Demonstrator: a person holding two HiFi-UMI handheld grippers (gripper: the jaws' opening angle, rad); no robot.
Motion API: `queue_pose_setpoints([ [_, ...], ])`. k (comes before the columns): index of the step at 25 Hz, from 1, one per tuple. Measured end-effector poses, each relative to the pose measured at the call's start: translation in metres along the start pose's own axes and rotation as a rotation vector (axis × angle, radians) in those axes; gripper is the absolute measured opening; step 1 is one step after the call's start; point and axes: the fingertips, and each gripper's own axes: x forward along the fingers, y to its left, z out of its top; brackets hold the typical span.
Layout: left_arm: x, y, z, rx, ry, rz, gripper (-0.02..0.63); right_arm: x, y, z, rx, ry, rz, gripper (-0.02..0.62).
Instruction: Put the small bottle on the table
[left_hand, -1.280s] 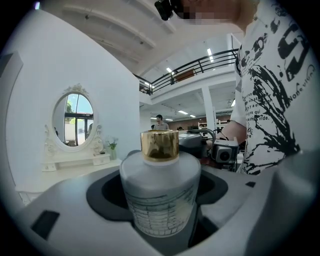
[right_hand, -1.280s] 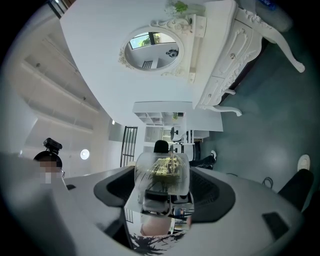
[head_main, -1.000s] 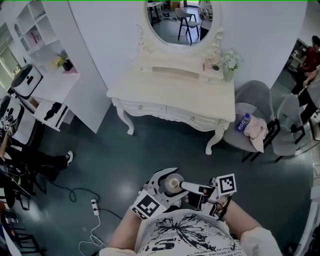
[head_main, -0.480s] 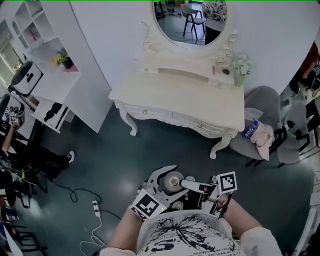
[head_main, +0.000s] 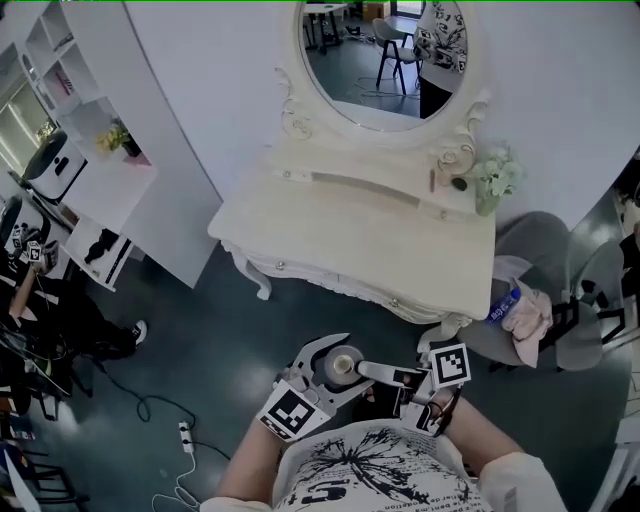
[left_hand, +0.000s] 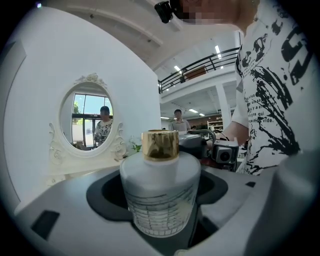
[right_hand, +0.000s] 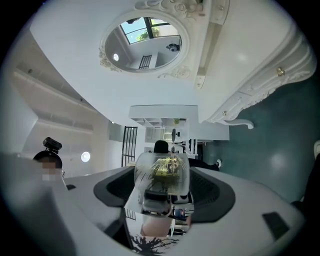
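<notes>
**Bottle in grip, not placed yet**

Left gripper (head_main: 338, 372) is clamping the small bottle (left_hand: 160, 185): frosted white body, gold cap, upright between the jaws. It's sitting close in front of the person's chest, over the floor (head_main: 200, 330) and well apart from the table.

Right gripper (head_main: 385, 376) is pinching a shiny clear object (right_hand: 162, 175). Can't tell what it is. Its jaws are pointing toward the bottle, just beside it.

Progress as I'm reading it: the pick is done. The carry to the table and the set-down are both left.

Target is looking like the white dressing table (head_main: 330, 225). Most of its top is bare. A flower vase (head_main: 490, 185) and small items are standing at the back right, under the oval mirror (head_main: 385, 55).

Room:
- dark teal floor
- white shelf unit (head_main: 80, 120) at left
- grey chair (head_main: 520, 240) at right, with a plastic water bottle (head_main: 503, 303) and a cloth (head_main: 530, 312) on it
- power strip (head_main: 183, 433) on the floor
- another person (head_main: 50, 310) at the far left
</notes>
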Motion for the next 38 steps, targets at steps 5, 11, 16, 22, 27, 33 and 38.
queue_pose_setpoints([
  [5, 0.051, 0.052, 0.013, 0.008, -0.007, 0.016, 0.35, -0.007, 0.0, 0.074, -0.012, 0.02, 0.0, 0.354],
  [11, 0.094, 0.101, 0.014, -0.007, -0.006, 0.008, 0.35, -0.008, -0.011, 0.138, -0.004, 0.009, -0.006, 0.354],
  [16, 0.117, 0.142, 0.004, -0.019, -0.002, -0.031, 0.35, 0.001, -0.028, 0.182, 0.011, -0.023, -0.019, 0.354],
  [22, 0.141, 0.207, -0.004, 0.007, -0.004, -0.125, 0.35, 0.026, -0.047, 0.247, 0.005, -0.116, -0.025, 0.354],
  [27, 0.156, 0.266, -0.018, 0.027, 0.01, -0.247, 0.35, 0.054, -0.068, 0.301, 0.006, -0.223, -0.037, 0.354],
  [33, 0.176, 0.32, -0.046, 0.031, 0.036, -0.37, 0.35, 0.078, -0.103, 0.353, 0.022, -0.336, -0.035, 0.354],
  [38, 0.191, 0.35, -0.085, 0.034, 0.062, -0.422, 0.35, 0.088, -0.144, 0.38, 0.011, -0.408, -0.073, 0.354],
])
